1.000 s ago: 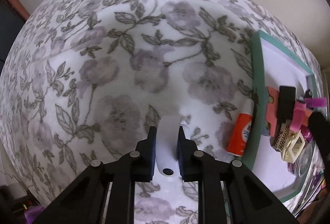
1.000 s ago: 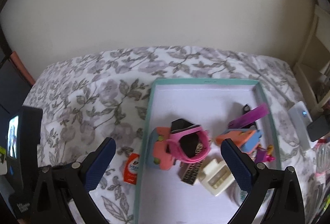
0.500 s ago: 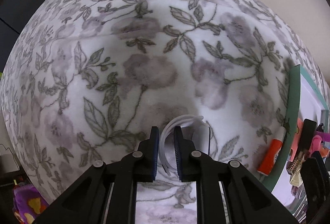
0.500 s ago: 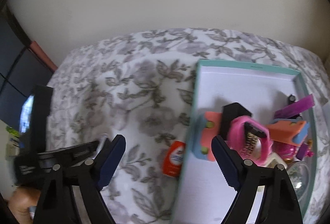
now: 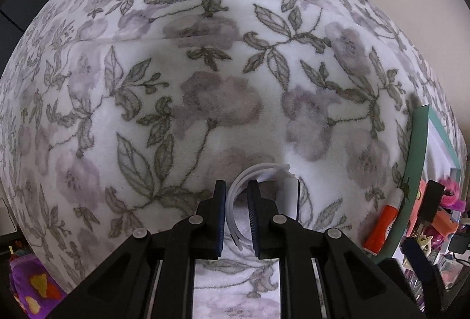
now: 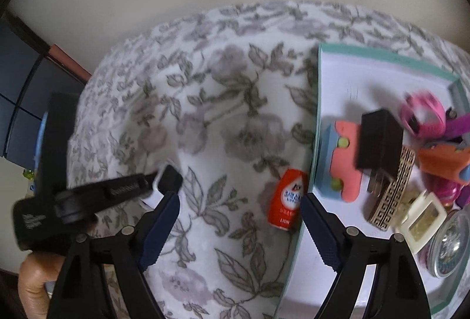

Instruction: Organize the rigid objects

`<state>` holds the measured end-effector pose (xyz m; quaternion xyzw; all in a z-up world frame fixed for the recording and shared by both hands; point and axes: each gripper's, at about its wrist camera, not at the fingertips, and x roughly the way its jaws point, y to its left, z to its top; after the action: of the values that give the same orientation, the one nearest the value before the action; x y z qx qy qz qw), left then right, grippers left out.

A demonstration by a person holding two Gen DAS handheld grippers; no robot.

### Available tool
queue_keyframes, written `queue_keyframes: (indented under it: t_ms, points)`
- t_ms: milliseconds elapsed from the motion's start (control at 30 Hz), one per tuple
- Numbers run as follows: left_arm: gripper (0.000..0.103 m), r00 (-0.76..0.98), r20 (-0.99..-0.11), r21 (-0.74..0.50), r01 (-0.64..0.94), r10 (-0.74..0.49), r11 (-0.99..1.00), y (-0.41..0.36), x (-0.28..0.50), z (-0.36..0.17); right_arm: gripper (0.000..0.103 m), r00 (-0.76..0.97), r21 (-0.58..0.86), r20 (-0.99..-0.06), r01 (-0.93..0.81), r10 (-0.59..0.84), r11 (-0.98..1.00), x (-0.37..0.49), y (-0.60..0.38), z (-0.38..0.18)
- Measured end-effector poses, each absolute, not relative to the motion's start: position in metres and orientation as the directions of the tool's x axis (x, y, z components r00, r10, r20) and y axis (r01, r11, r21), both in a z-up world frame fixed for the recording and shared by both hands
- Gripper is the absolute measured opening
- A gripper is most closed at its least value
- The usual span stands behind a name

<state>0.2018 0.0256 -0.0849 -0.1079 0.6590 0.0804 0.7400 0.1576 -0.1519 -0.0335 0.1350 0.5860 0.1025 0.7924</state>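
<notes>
**A:** Left wrist view: what does it show?

**B:** The left claw [image 5: 237, 212] points down at a floral blanket [image 5: 205, 84], its jaws nearly closed, clenched on the thin loops of a white cable [image 5: 235, 201] whose white plug body [image 5: 289, 198] rests on the blanket just beside the right pad. At the right edge, an orange-red tube [image 5: 383, 226] lies on the blanket against the outer wall of a teal-rimmed tray [image 5: 414, 160].

**A:** So the cable is not in the tray?

**B:** No. It sits well apart from the tray, on the fabric, gripped but seemingly not lifted clear.

**A:** And the right wrist view?

**B:** The right claw [image 6: 239, 219] hangs released, jaws wide and holding nothing, after closing in a little from full spread. It hovers over the orange-red tube [image 6: 286, 200], which lies between the spread fingers, untouched, just outside the tray wall [image 6: 317, 125]. Inside the tray: a coral-and-blue toy block [image 6: 345, 163], a black charger [image 6: 379, 140], a pink watch [image 6: 423, 116], a cream hair clip [image 6: 420, 216], a patterned band [image 6: 393, 195] and other blurred pieces. The left claw [image 6: 164, 181] shows at the left, blurred.

**A:** How far along, then?

**B:** Most items appear gathered in the tray. Judging by this, the tube and the cable remain outside, so the sorting looks late but unfinished.
</notes>
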Motion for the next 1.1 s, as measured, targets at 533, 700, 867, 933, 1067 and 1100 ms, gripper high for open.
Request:
queue_keyframes:
  t_ms: [533,700,867,933,1067,1100]
  points:
    - [0.015,0.125,-0.992,-0.048,-0.276,-0.014,0.960,0.036,0.206,-0.079,0.085,0.127,0.311,-0.945,0.056,0.302,0.949,0.154,-0.136,-0.057]
    - [0.015,0.124,-0.992,-0.053,-0.281,-0.018,0.958,0.036,0.206,-0.079,0.085,0.122,0.295,-0.951,0.077,0.284,0.952,0.154,-0.134,-0.057]
    - [0.015,0.129,-0.991,-0.059,-0.290,-0.023,0.955,0.040,0.206,-0.076,0.085,0.131,0.270,-0.958,0.110,0.255,0.957,0.154,-0.133,-0.058]
    - [0.015,0.132,-0.991,-0.060,-0.292,-0.022,0.954,0.042,0.207,-0.075,0.085,0.141,0.257,-0.961,0.143,0.238,0.956,0.156,-0.132,-0.059]
    - [0.015,0.141,-0.990,-0.049,-0.295,-0.007,0.954,0.046,0.208,-0.071,0.086,0.154,0.222,-0.968,0.173,0.197,0.959,0.156,-0.127,-0.060]
    - [0.015,0.143,-0.990,-0.045,-0.297,-0.002,0.954,0.047,0.208,-0.070,0.086,0.159,0.217,-0.969,0.180,0.189,0.959,0.157,-0.126,-0.060]
